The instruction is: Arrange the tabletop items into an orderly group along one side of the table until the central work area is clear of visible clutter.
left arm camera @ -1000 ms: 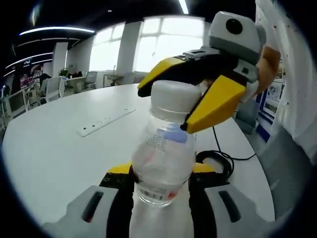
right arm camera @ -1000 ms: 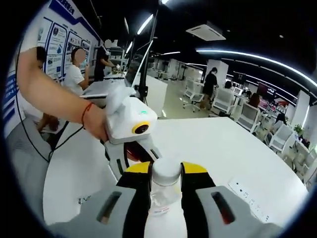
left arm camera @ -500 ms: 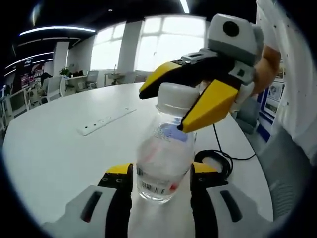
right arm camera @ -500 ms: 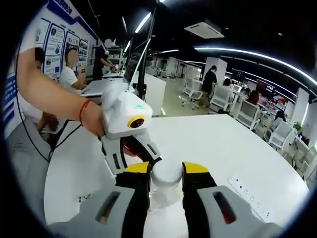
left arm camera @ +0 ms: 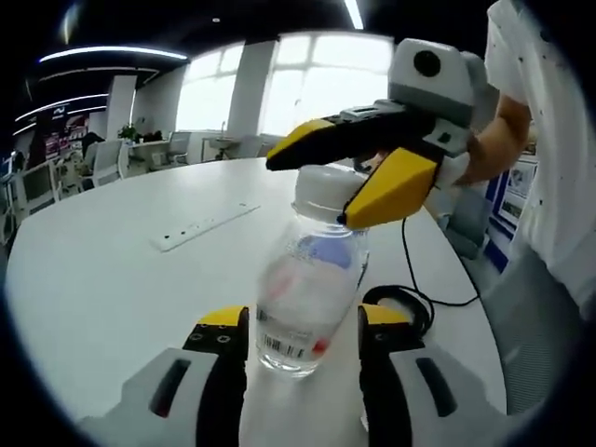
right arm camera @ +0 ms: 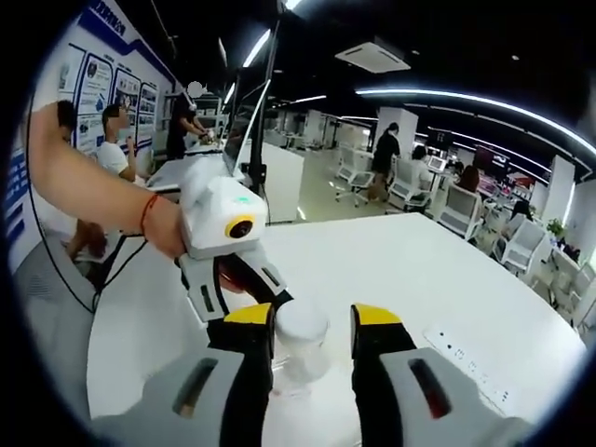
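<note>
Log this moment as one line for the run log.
left gripper: shut on bottle | bottle: clear plastic, white cap, tilted, held above table | right gripper: jaws flank cap | power strip: on table

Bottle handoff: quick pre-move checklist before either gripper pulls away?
1. Left gripper clamped on the clear bottle: ok, jaws sit against both sides of its lower body in the left gripper view.
2. Right gripper gripping the white cap: not ok, a gap shows on each side of the cap in the right gripper view.
3. Bottle upright: not ok, it leans in the left gripper view.
4. Cap seated on the neck: cannot tell.
5. Black cable clear of the bottle: ok, it lies apart on the white table.
6. White power strip out of the way: ok.
</note>
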A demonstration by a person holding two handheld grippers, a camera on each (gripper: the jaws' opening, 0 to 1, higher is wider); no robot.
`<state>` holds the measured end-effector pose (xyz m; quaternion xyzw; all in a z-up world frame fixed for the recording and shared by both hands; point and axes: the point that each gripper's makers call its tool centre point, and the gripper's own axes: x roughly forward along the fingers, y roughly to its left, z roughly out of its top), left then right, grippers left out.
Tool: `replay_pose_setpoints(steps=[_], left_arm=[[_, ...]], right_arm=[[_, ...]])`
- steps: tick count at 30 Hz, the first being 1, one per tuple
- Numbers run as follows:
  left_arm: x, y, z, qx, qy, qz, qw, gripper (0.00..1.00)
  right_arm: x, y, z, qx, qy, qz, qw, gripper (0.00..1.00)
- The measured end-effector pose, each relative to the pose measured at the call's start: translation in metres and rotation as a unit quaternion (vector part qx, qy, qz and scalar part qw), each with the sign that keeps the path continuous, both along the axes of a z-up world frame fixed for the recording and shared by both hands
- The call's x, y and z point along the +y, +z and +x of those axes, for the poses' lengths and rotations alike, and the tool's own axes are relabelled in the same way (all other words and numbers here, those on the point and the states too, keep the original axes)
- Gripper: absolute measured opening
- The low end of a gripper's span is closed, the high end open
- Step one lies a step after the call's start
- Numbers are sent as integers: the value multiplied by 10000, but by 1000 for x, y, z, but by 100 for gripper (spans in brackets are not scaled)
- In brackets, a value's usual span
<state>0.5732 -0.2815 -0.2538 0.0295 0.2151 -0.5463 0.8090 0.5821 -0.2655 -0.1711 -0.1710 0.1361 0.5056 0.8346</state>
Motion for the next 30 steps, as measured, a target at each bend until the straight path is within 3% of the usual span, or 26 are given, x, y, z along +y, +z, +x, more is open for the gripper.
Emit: replay_pose_setpoints(steps=[10, 22, 30], left_arm=[[5, 3, -6, 42, 162, 5, 9999, 50], [10, 11, -3, -8, 298, -40, 9995, 51], [13, 15, -5, -16, 330, 2, 9995, 50]], right_arm=[[-9, 1, -2, 174, -104, 115, 9997, 31], [-2, 8, -7, 110, 44, 178, 9998, 33], [-11, 14, -6, 102, -15, 268, 9996, 34]])
